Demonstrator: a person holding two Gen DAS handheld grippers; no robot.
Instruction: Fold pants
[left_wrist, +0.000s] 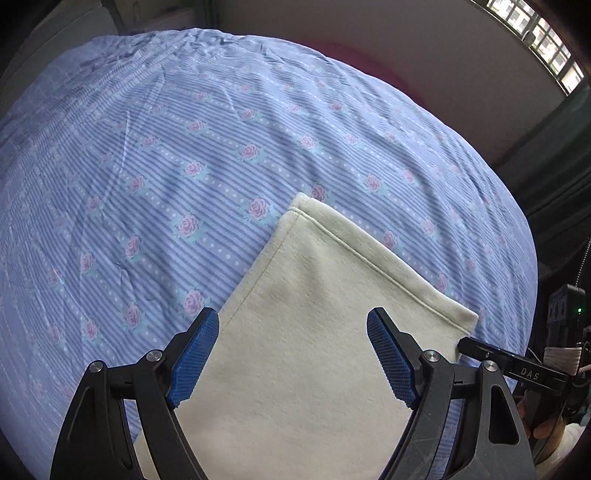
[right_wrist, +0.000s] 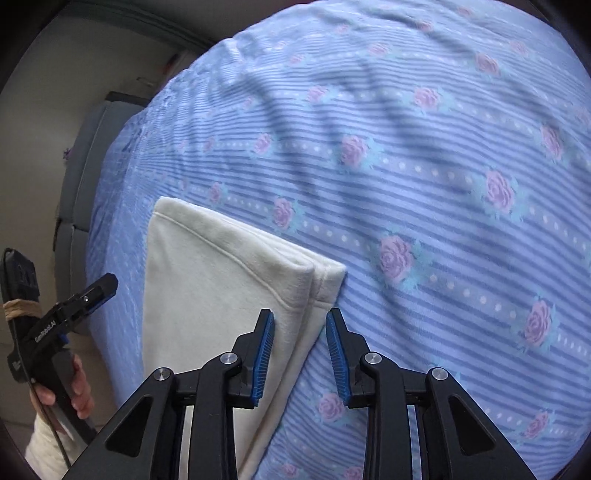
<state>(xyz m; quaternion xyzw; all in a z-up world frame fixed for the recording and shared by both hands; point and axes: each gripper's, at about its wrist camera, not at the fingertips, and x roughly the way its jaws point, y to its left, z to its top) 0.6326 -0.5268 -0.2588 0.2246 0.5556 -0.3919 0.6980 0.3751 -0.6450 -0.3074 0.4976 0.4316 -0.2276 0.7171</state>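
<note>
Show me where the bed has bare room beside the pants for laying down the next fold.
Bare bedspread runs from the hem of the cream pants to the far edge, and alongside them to the camera's left. More lies beyond their other long edge. It is crowded only at the near hem corners, where both grippers hover.

A bed (left_wrist: 184, 147) fills most of both views, covered with a blue striped sheet (right_wrist: 443, 184) printed with pink roses and rows of white dots; the cloth lies in soft wrinkles toward its far end. Beyond the far edge stands a plain pale wall (left_wrist: 369, 33). In the left wrist view a barred window (left_wrist: 543, 40) at the far right lets in bright daylight, and a dark green curtain (left_wrist: 554, 158) hangs below it. In the right wrist view a grey padded piece of furniture (right_wrist: 85, 177) stands at the bed's left side.
</note>
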